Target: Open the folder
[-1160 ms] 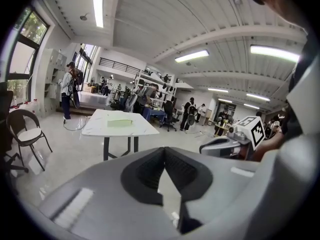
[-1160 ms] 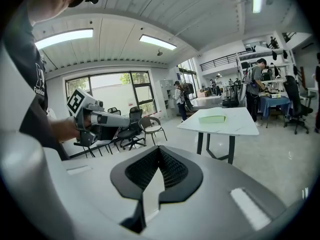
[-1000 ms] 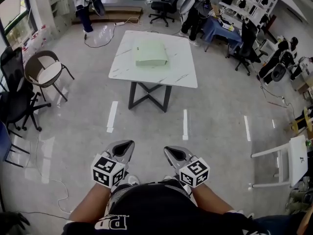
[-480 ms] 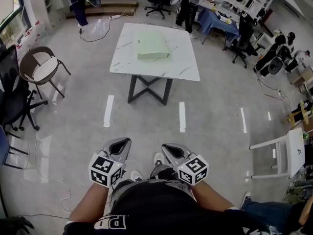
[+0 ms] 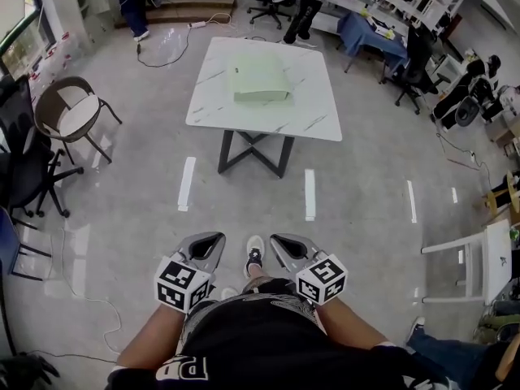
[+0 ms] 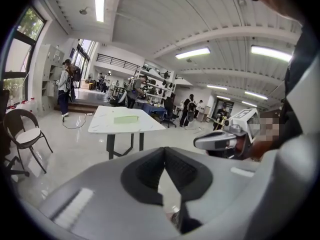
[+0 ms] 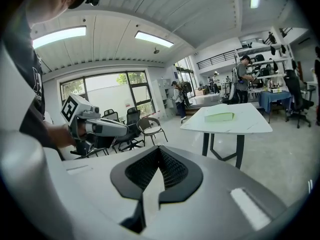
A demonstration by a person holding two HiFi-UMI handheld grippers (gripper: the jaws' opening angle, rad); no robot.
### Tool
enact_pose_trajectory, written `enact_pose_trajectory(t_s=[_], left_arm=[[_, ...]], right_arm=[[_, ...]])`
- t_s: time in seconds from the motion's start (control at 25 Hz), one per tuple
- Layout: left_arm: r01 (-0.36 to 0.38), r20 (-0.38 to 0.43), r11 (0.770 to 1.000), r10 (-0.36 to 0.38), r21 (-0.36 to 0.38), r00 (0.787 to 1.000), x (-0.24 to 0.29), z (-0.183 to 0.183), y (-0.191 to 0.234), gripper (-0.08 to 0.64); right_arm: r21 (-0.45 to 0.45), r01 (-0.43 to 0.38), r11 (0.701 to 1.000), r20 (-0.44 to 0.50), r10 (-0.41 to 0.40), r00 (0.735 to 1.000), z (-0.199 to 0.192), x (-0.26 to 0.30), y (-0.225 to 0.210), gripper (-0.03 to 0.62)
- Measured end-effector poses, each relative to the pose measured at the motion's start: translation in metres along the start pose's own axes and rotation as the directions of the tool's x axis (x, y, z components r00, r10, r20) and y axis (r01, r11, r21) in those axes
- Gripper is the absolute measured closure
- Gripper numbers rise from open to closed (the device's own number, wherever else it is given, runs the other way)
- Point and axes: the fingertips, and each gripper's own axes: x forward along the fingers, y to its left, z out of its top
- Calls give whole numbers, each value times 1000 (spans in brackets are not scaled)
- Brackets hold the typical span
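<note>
A pale green folder (image 5: 260, 84) lies shut on a white marble-patterned table (image 5: 296, 122), several steps ahead of me on the floor. Both grippers are held low by my waist, far from the table. The left gripper (image 5: 207, 244) is shut with nothing in it, and so is the right gripper (image 5: 283, 245). In the left gripper view the folder (image 6: 125, 119) shows small on the table (image 6: 107, 127) beyond the closed jaws (image 6: 164, 149). The right gripper view shows the folder (image 7: 219, 116) on the table (image 7: 250, 125) past its own closed jaws (image 7: 159, 149).
A brown-framed chair (image 5: 69, 116) and a black office chair (image 5: 23, 177) stand at the left. A white chair (image 5: 487, 258) is at the right. White tape strips (image 5: 186, 184) mark the floor before the table. People and desks fill the far side.
The view has shifted slightly as I step forward; a shoe now shows between the grippers. Both grippers keep the same shut pose by my waist.
</note>
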Motion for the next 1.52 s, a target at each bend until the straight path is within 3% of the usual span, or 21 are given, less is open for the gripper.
enact_pose_trajectory(t_s=[0.52,0.84,1.16,1.52], left_arm=[[-63,16,997,62,47,998,82,85,55,503],[-91,26,996,92,-14,995,131,123,74,503],[-111,-1,994,111,-6,994,177,135,82,503],[-117,-19,993,117,8,993,195,146,89,503]], right_arm=[[-29,-38,999,44,39,998,75,57,-97,592],[-45,-92,995,59,94,994,112,84,-152,592],[-45,-122,992,47,124,991,117,96,-196,592],[-34,-133,991,36,134,990,120,107,-219,592]])
